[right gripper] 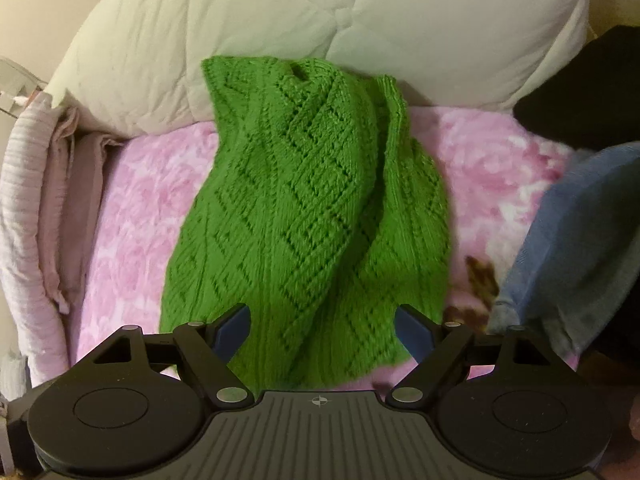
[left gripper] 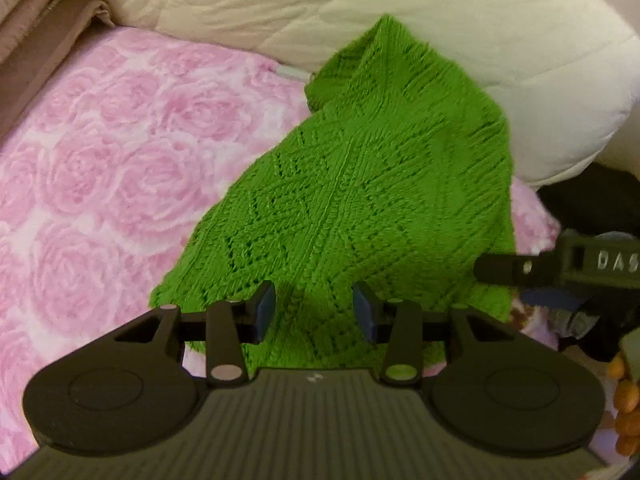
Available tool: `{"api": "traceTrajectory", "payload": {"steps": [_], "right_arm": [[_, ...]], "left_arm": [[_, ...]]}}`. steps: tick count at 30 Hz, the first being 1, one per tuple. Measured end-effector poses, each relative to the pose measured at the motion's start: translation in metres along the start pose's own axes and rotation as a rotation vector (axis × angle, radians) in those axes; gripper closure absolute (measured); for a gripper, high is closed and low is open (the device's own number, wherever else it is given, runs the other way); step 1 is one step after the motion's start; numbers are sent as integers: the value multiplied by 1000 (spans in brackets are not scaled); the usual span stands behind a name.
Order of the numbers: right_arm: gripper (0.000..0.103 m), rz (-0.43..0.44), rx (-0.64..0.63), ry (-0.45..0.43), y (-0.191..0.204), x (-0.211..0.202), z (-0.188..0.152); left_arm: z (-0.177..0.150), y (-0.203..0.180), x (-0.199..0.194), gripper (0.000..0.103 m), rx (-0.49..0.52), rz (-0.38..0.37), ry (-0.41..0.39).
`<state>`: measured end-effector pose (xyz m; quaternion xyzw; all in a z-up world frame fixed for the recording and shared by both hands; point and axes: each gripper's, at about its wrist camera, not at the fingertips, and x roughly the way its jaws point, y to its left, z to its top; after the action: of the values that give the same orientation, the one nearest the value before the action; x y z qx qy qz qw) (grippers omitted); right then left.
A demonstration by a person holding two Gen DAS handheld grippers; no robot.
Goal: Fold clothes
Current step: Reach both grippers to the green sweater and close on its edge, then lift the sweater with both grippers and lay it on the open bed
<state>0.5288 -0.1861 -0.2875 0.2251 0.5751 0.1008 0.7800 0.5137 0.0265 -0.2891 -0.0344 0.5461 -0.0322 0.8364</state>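
A green knitted garment (left gripper: 360, 184) lies on a pink rose-patterned blanket (left gripper: 100, 168), its far end resting against a cream quilt. It also shows in the right wrist view (right gripper: 304, 216), partly folded with one layer over another. My left gripper (left gripper: 314, 312) is open just above the garment's near edge, holding nothing. My right gripper (right gripper: 322, 328) is open wide above the near edge of the garment, also empty. The right gripper's fingers (left gripper: 516, 270) reach in from the right in the left wrist view.
A cream quilt (right gripper: 320, 24) is heaped along the back. Folded beige and pink bedding (right gripper: 32, 200) lies at the left edge. A blue cloth (right gripper: 572, 240) and a dark item (right gripper: 592, 92) sit at the right.
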Motion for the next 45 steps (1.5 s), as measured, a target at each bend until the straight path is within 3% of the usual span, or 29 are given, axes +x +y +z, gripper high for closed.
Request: {"api": "traceTrajectory", "payload": {"steps": [5, 10, 14, 16, 17, 18, 21, 27, 34, 39, 41, 45], "right_arm": [[23, -5, 23, -23, -1, 21, 13], [27, -20, 48, -33, -5, 37, 19], [62, 18, 59, -43, -6, 43, 20], [79, 32, 43, -48, -2, 44, 21], [86, 32, 25, -54, 0, 42, 21], [90, 32, 7, -61, 3, 41, 20], [91, 37, -48, -94, 16, 22, 15], [94, 133, -174, -190, 61, -38, 2], [95, 331, -385, -277, 142, -121, -31], [98, 490, -506, -250, 198, -167, -85], [98, 574, -541, -200, 225, -178, -114], [99, 739, -602, -86, 286, -196, -184]], "left_arm": [[2, 8, 16, 64, -9, 5, 9], [3, 13, 27, 57, -37, -4, 6], [4, 14, 34, 59, -54, -18, 6], [5, 17, 32, 83, -81, -45, -11], [5, 20, 30, 87, -101, -62, -25], [6, 23, 26, 101, -117, -72, -35], [7, 30, 6, 101, -118, -97, -66], [0, 40, -60, 103, -99, -101, -169], [-47, 82, -164, 103, -244, -117, -341], [-119, 112, -267, 103, -347, -67, -511], [-154, 123, -315, 103, -390, -53, -598], [-228, 137, -400, 103, -461, 63, -693]]}}
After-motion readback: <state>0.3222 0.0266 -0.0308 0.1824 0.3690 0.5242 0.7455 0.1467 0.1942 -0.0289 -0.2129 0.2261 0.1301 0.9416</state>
